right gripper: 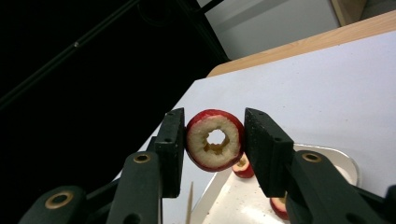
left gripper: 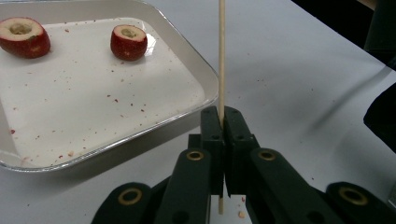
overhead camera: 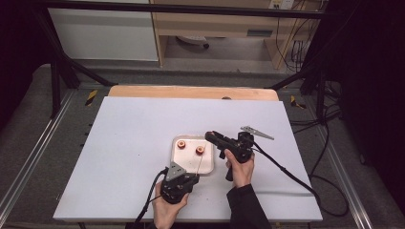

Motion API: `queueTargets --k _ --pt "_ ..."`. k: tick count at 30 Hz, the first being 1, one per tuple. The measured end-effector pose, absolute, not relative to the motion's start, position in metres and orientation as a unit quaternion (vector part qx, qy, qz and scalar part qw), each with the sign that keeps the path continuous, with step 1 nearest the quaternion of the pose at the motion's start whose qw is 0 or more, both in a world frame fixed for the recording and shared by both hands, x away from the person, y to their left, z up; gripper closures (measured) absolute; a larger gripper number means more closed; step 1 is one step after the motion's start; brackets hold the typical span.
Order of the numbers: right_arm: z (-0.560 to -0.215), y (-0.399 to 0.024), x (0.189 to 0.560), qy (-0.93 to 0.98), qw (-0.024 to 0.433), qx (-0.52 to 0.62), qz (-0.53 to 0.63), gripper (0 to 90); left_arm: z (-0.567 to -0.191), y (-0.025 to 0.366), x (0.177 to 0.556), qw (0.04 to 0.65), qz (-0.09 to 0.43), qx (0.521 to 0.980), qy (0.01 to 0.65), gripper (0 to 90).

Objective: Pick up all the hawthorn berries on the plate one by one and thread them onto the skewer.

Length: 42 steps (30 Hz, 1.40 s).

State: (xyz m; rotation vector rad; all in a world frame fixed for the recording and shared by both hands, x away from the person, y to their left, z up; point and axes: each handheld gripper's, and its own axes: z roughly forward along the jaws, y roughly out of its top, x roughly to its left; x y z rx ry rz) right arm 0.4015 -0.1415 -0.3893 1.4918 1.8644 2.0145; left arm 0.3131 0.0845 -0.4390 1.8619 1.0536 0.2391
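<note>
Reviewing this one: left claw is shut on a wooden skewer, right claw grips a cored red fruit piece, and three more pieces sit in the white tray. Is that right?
Not quite: the white tray holds two pieces, not three, as the high view shows. The rest stands: the left claw is shut on the wooden skewer, and the right claw grips a cored red fruit piece.

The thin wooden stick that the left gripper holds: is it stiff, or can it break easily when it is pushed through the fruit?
The wooden stick looks straight above the shut left gripper, so it is probably stiff. It is very thin and long, so sideways force would likely bend or snap it. The cored fruit ring in the right gripper already has a hole, which should ease entry.
</note>
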Motion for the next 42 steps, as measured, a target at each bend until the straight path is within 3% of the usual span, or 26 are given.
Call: queueTargets --k 42 --pt "-0.3897 -0.1392 0.3964 0.593 -0.007 0.466 0.657 60.1 -0.4372 0.0811 0.3150 0.480 0.093 0.757 0.433 88.3"
